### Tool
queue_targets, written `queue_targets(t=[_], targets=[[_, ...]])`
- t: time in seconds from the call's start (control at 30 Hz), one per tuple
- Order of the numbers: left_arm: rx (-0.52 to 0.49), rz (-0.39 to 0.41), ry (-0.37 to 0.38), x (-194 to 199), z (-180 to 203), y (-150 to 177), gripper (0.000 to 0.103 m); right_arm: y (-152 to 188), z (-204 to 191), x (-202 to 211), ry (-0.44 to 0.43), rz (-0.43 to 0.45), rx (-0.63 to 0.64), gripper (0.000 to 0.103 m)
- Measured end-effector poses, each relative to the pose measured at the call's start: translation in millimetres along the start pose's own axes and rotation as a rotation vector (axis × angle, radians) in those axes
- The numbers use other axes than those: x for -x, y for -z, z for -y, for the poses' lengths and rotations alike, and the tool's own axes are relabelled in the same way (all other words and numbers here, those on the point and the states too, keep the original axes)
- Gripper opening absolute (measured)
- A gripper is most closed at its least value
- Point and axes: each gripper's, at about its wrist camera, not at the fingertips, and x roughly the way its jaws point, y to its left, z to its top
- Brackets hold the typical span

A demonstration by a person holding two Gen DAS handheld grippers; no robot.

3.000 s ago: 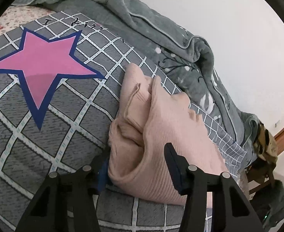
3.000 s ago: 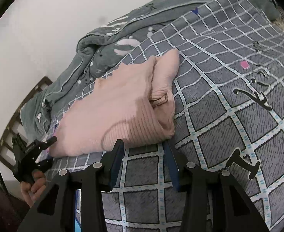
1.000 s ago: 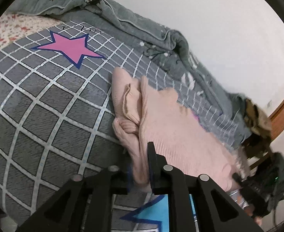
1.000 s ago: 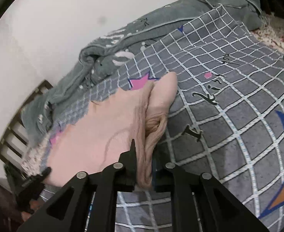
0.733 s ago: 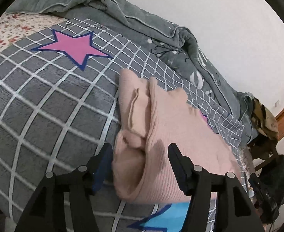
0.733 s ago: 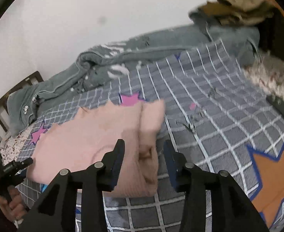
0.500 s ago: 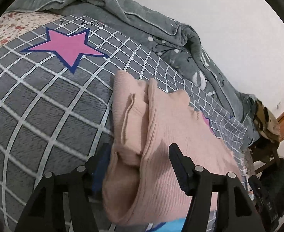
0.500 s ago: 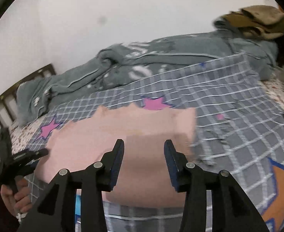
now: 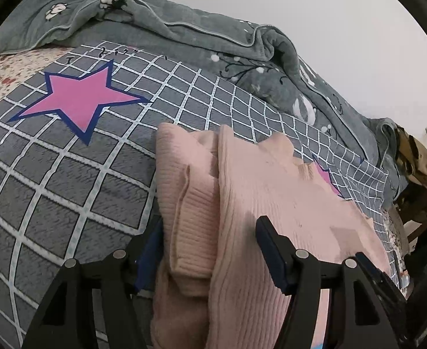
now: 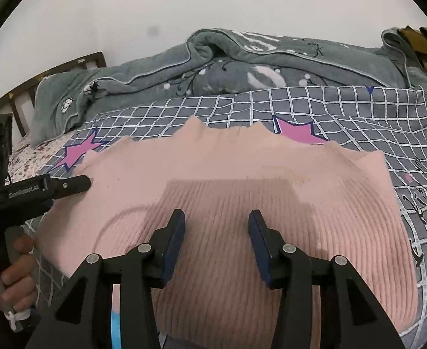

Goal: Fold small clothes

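**Right wrist view: soft pink knit, both tongs open**

Right wrist view shows you the pink ribbed sweater (image 10: pixel 242 192) lying broad across the grey checked bedspread (image 10: pixel 344 107), its far edge scalloped into small peaks near a pink star (image 10: pixel 299 133). Your right gripper (image 10: pixel 216 241) hangs over the near middle of the knit with its jaws spread wide and nothing between them. At the left edge of that view you can see your left gripper (image 10: pixel 68 186) reaching to the sweater's left side.

From the left wrist camera, the left gripper (image 9: pixel 210 247) is also wide open, its fingers straddling the folded-in sleeve (image 9: pixel 184 197) and the layered edge of the body; whether a pad touches cloth you cannot tell, and it grips nothing.

Expect this garment to be light, limp and stretchy. It looks thick enough to hold a soft crease but will sag and drag if lifted from one point, and the ribbing will likely stretch rather than slide. It is not fragile, though the fleecy bedspread may cling and pull layers apart.

Take hold at the edges, not the middle: pinch through all layers at the two near corners, or at the left side where the sleeve is stacked, so the tucked sleeve travels with the body. Keep clear of the rumpled grey blanket (image 10: pixel 228 67) beyond.
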Motion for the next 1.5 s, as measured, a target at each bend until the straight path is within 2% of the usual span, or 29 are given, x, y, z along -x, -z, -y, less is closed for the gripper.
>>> queue_targets(t=[0.2,0.33,0.6,0.9,1.2,1.5], targets=[[0.062,-0.026,0.073,-1,-13,-7,0.063,-10,-5,-22,0.063,-0.035,0.006,0.046],[0.099,-0.032,0.094,-1,-16,-10,0.063,-19,-9,-33,0.102,-0.069,0.012,0.046],[0.083,-0.034,0.073,-4,-14,-13,0.063,-41,-7,-56,0.128,-0.138,-0.023,0.046],[0.091,-0.047,0.073,-12,-15,-22,0.063,-52,-9,-73,0.160,-0.170,-0.038,0.046],[0.105,-0.058,0.067,-14,-15,-23,0.063,-72,-1,-99,0.167,-0.275,-0.090,0.046],[0.129,-0.079,0.102,-19,-22,-31,0.063,-88,2,-119,0.179,-0.308,-0.081,0.046]])
